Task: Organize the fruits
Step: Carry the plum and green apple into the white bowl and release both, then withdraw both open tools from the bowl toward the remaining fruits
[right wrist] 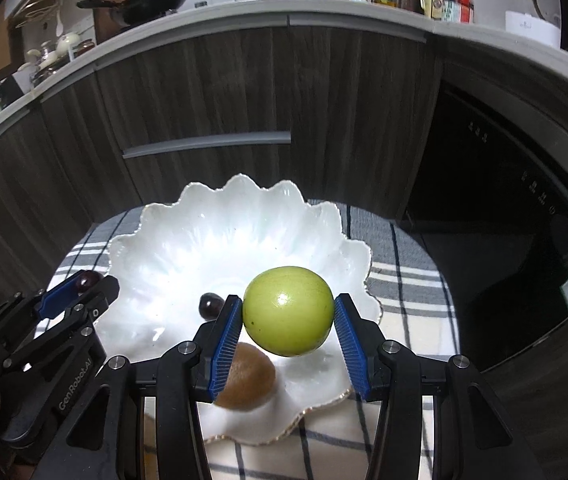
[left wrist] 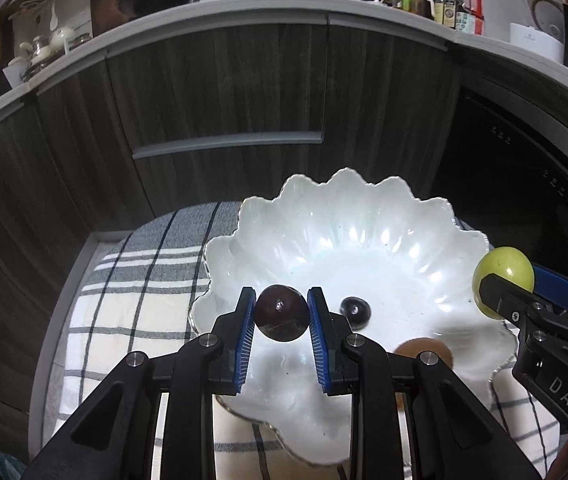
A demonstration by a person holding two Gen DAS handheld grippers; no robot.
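Bowl (right wrist: 244,216) middle open; kiwi (right wrist: 250,380), grape (right wrist: 208,306) nearside.

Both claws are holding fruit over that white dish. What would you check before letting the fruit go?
1. Left gripper grips the dark red fruit between its pads: ok.
2. Right gripper grips the green fruit: ok.
3. Both fruits are above the scalloped white bowl, not the checked cloth: the dark red one ok; the green one ok in the right view.
4. Free space in the bowl: ok, only a small dark fruit and a brown kiwi lie there.
5. Green fruit clear of the kiwi below: cannot tell.
6. Bowl sits steady on the cloth: cannot tell.
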